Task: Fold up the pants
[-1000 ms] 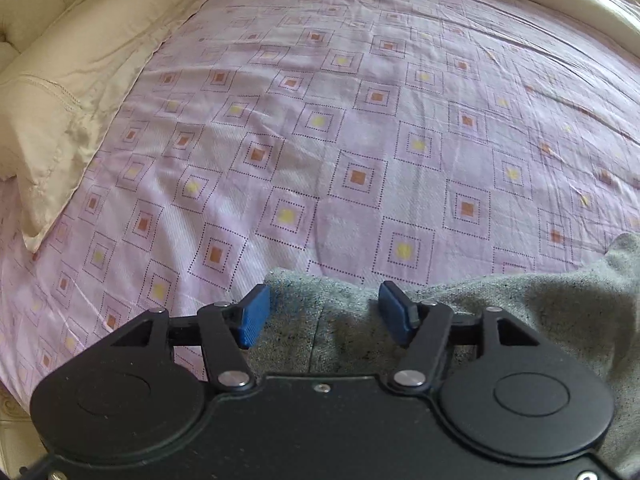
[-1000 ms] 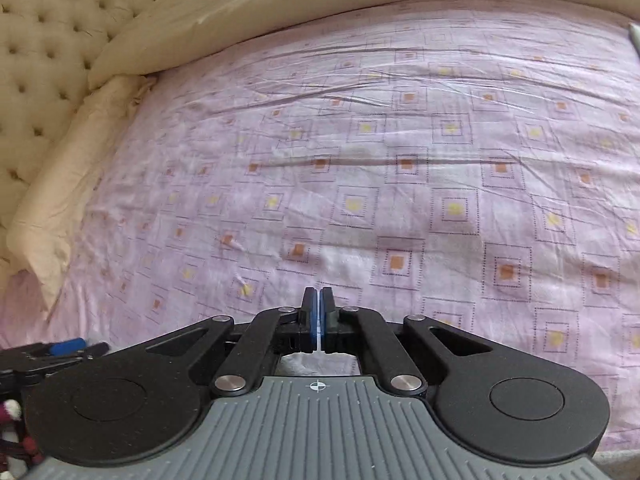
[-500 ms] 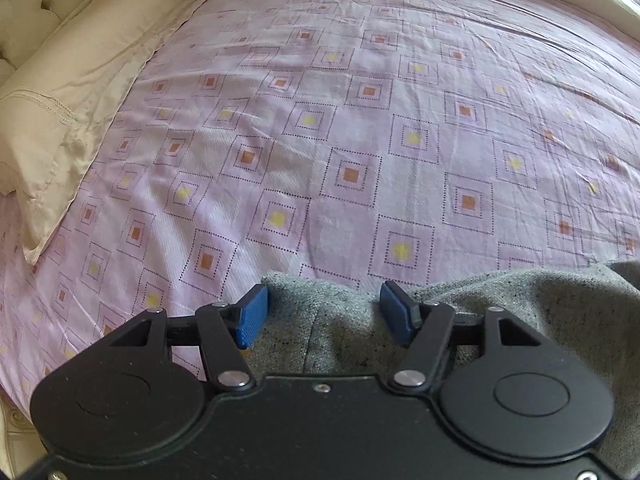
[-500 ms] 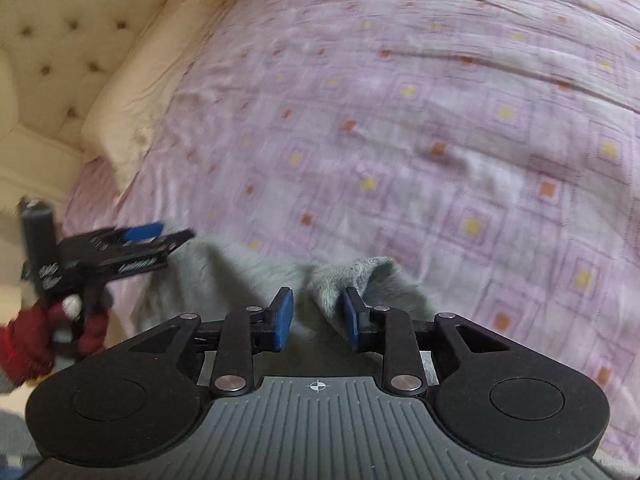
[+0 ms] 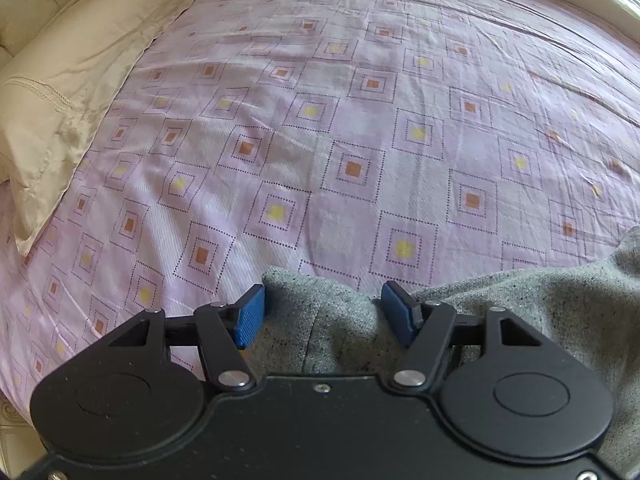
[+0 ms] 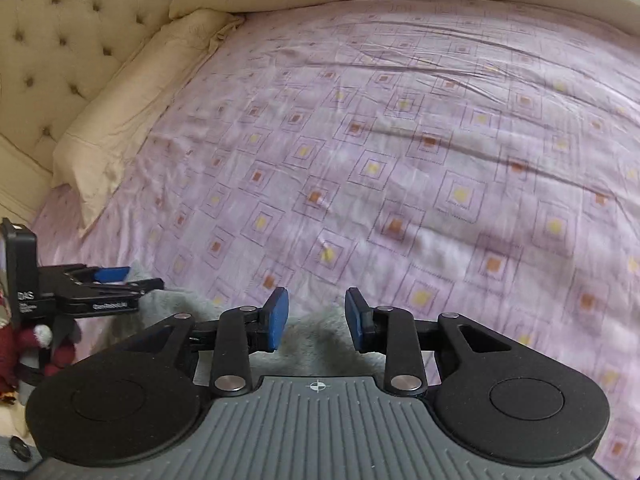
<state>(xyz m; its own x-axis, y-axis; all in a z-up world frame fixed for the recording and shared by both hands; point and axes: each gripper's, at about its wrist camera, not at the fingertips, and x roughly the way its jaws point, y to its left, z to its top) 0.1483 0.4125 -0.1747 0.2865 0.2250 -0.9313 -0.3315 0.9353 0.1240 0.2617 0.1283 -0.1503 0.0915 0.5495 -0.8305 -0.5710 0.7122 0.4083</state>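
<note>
Now the pants (image 5: 344, 320) lie sideways along the near bed (image 5: 360, 140) edge; left gripper (image 5: 322, 314) and right gripper (image 6: 316, 318), just opening, apparently straddle fabric ungripped.

pants (image 5: 344, 328) on the bedsheet (image 5: 360, 140) at its near edge, pillow (image 5: 72, 80) far left

Only white lettering, on the left gripper (image 6: 114, 276) seen from the right wrist: "DAS" on its black block. Smaller print along its side too blurred to read.
</note>
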